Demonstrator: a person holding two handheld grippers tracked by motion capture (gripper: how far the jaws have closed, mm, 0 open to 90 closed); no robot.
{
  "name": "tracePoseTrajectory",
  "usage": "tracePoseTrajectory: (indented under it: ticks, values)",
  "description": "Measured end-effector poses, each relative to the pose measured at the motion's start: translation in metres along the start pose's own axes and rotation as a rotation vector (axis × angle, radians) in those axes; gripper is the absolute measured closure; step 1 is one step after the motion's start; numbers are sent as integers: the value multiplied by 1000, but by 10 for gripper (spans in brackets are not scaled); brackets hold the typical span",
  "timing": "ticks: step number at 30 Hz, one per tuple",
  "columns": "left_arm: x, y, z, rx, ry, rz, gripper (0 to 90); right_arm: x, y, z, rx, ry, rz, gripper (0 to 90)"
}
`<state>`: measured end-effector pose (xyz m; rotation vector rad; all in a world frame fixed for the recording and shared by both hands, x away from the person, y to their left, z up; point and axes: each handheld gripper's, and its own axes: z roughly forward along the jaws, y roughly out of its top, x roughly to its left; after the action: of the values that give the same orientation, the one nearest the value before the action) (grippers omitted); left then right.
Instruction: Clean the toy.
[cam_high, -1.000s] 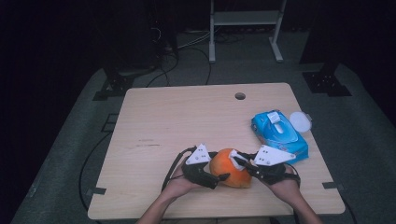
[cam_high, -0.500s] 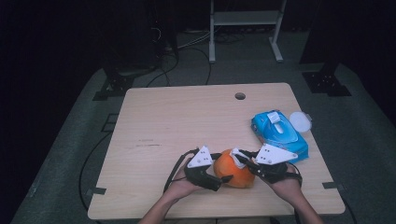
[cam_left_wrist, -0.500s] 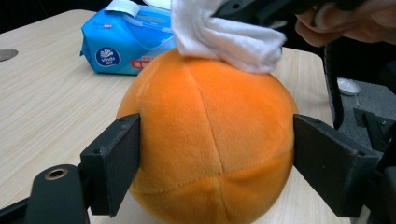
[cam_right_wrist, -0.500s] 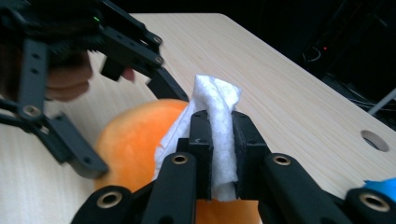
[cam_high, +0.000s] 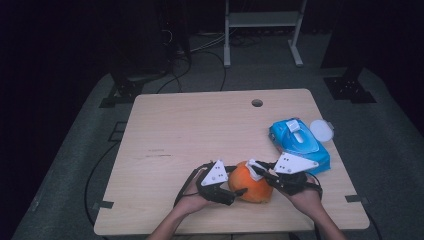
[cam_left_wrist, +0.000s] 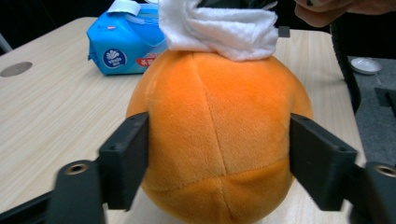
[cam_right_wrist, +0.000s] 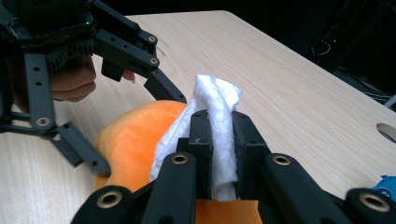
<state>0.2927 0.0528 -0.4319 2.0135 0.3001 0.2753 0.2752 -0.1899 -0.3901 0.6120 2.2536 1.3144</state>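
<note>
Lowest in the high view, near the bottom edge of the frame, the round orange plush ball (cam_high: 251, 182) lies on the light wooden desk (cam_high: 200, 130) between the two hands. The left claw (cam_high: 236, 194) comes to it from the left of the frame. In the left claw view its two black jaws stand on both sides of the ball at its widest part; they have just been closing, and the pads look to touch the plush, so I take it as grasping the ball to hold it firm. The right claw (cam_high: 256, 169) is clenched on a folded white wipe (cam_right_wrist: 215, 135), which rests on the upper side of the ball, so the ball lies directly under and in front of this claw. Farther, at the right of the frame, lies the blue pack of wet wipes (cam_high: 299, 143), well apart from the work.
</note>
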Motion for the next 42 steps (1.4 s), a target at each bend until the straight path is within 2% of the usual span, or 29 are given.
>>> tracePoseTrajectory:
  ticks: [3, 4, 5, 6, 7, 9, 12, 13, 15, 18, 19, 21, 24, 25, 26, 27, 29, 30, 33, 35, 36, 37, 39, 40, 41, 42]
  values:
    - [0, 4, 4, 17, -28, -83, 88, 6, 3, 3, -15, 20, 15, 792]
    - [0, 4, 4, 17, -28, -83, 72, 6, 3, 3, -15, 20, 15, 792]
    - [0, 4, 6, 27, -30, -81, 72, 13, 5, 8, -31, 85, 36, 792]
    - [0, 4, 7, 37, -26, -81, 72, 19, 6, 11, -29, 101, 23, 791]
    - [0, 3, 6, 40, -19, -72, 94, 24, 7, 15, -19, 101, -2, 791]
    - [0, 1, 3, 33, -2, -46, 173, 27, 8, 16, -10, 87, -27, 792]
    - [-1, 1, 1, 29, 7, -31, 239, 21, 7, 14, -11, 75, -10, 792]
    - [-1, 1, 0, 30, 13, -16, 247, 13, 4, 10, -10, 55, 7, 793]
    - [0, -1, -1, 37, 10, -6, 250, 6, 1, 5, 1, 21, 2, 793]
    - [2, -3, -2, 34, 7, -10, 238, -2, -6, -1, 33, -25, -7, 793]
    - [3, -3, -2, 29, 0, -35, 206, -5, -9, -2, 32, -30, 7, 793]
    - [3, 1, 1, 40, -22, -63, 116, -6, -10, -1, 23, -19, 26, 793]
    - [1, 5, 3, 50, -24, -57, 51, 3, -5, 2, -12, 29, 44, 792]
    - [1, 4, 3, 56, -20, -43, 61, 7, -3, 4, -24, 56, 43, 792]
    - [1, 4, 3, 56, -20, -43, 91, 7, -3, 4, -24, 56, 43, 792]
    - [1, 1, 0, 66, -6, -9, 146, 14, 0, 7, -18, 62, 4, 792]
    - [5, -3, -5, 67, 1, -10, 215, 15, 0, 8, -9, 59, -6, 792]
    - [9, -6, -7, 70, 0, -23, 230, 12, -1, 8, -6, 57, -3, 792]
    - [18, -16, -13, 68, -5, -71, 234, 5, -10, 7, 25, 43, 28, 792]
    - [19, -18, -14, 61, -13, -81, 233, 4, -13, 6, 33, 41, 34, 792]
    - [17, -14, -13, 56, -18, -78, 188, 2, -17, 6, 31, 50, 58, 792]
    - [17, -14, -13, 56, -18, -78, 137, 3, -16, 7, 30, 42, 54, 792]
    - [14, -4, -9, 39, -34, -99, 93, 7, -12, 8, 14, 47, 51, 792]
    - [14, -4, -9, 39, -34, -99, 92, 10, -9, 9, -2, 68, 53, 792]
    - [10, -3, -7, 50, -22, -65, 107, 14, -7, 11, -3, 81, 41, 792]
    - [10, -3, -7, 50, -22, -65, 141, 18, -5, 13, 0, 81, 20, 791]
